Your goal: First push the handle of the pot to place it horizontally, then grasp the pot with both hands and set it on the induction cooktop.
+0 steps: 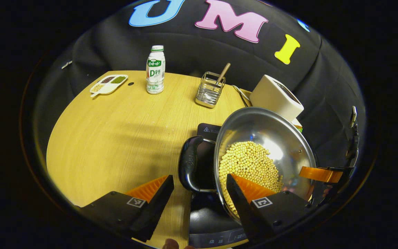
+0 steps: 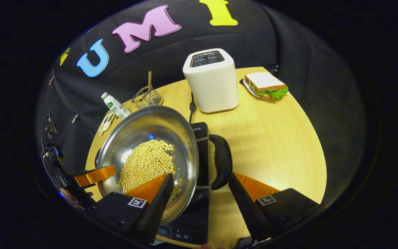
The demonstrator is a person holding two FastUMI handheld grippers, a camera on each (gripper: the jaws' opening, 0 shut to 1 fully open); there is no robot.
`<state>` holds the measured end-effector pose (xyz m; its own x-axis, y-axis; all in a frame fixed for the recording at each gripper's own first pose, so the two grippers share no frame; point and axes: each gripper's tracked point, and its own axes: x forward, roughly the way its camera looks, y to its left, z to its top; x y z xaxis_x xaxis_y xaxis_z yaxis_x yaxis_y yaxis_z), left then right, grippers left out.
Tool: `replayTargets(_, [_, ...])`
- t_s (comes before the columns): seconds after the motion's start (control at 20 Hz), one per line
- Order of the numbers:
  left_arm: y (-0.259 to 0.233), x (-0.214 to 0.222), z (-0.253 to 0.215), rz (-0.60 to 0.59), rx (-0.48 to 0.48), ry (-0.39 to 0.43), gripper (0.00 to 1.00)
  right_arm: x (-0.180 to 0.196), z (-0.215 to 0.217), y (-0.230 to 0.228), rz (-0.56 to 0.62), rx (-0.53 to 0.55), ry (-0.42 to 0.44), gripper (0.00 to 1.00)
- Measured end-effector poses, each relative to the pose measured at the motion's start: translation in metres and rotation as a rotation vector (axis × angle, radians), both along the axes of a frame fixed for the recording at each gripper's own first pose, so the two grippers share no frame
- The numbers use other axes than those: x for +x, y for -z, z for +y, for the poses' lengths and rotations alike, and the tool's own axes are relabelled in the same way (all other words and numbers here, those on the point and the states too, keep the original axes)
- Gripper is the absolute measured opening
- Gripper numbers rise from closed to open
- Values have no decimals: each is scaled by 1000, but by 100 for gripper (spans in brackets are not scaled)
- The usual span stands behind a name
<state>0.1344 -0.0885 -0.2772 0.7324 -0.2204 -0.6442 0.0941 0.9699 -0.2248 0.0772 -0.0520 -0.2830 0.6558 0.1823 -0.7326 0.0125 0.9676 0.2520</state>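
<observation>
left tool [image 1: 199, 186]: mine, jaws wide apart and holding nothing; they straddle the pot's left handle [image 1: 189, 167], one finger out over the table, the other over the beans inside the rim. No pad touches the handle that I can see.
right tool [image 2: 199, 186]: mine too, jaws just as wide, empty; the right handle [image 2: 221, 162] lies in the gap between the fingers, one finger over the bowl, the other over bare table.
pot [image 1: 275, 133]: a shiny steel bowl with a thin rim, part-filled with loose yellow beans [image 2: 147, 162]. It is over the induction cooktop [image 2: 199, 214]; I judge it seated or nearly so, but I cannot see the base meet the glass.
handling: stiff and, I judge, fairly heavy with that load. The polished wall looks slippery; the dark loop handles are the places to pinch. Tilt it and the beans will roll and shift the weight.
axis: the handle-to-handle line is the long axis, running across between my two tools, roughly level; the mouth faces up.
table [image 1: 116, 131]: wood-grain, carrying a toaster [image 2: 212, 81], a sandwich [image 2: 266, 84], a bottle [image 1: 155, 71], a wire caddy [image 1: 211, 91] and a small divided dish [image 1: 109, 84], all well apart from the pot.
</observation>
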Motion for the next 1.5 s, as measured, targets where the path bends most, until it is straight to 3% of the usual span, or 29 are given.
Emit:
replayTargets(0.15, [-18,-16,6,-51,31,15,96,-16,-3,-23,-51,-7,46,99])
replayTargets(0.35, [-58,-39,17,-207,163,51,96,-38,-2,-59,-138,-4,113,99])
replayTargets(0.65, [-129,-94,24,-424,168,31,95,-63,3,-122,-343,-16,210,99])
replayTargets(0.85, [-163,-130,47,-535,174,-28,95,-87,3,-171,-527,-100,211,99])
replayTargets(1.25, [-225,-207,82,-834,235,-141,95,-142,34,-242,-830,-142,183,98])
replayTargets(1.5, [-225,-240,81,-846,239,-153,95,-181,60,-256,-963,-130,174,98])
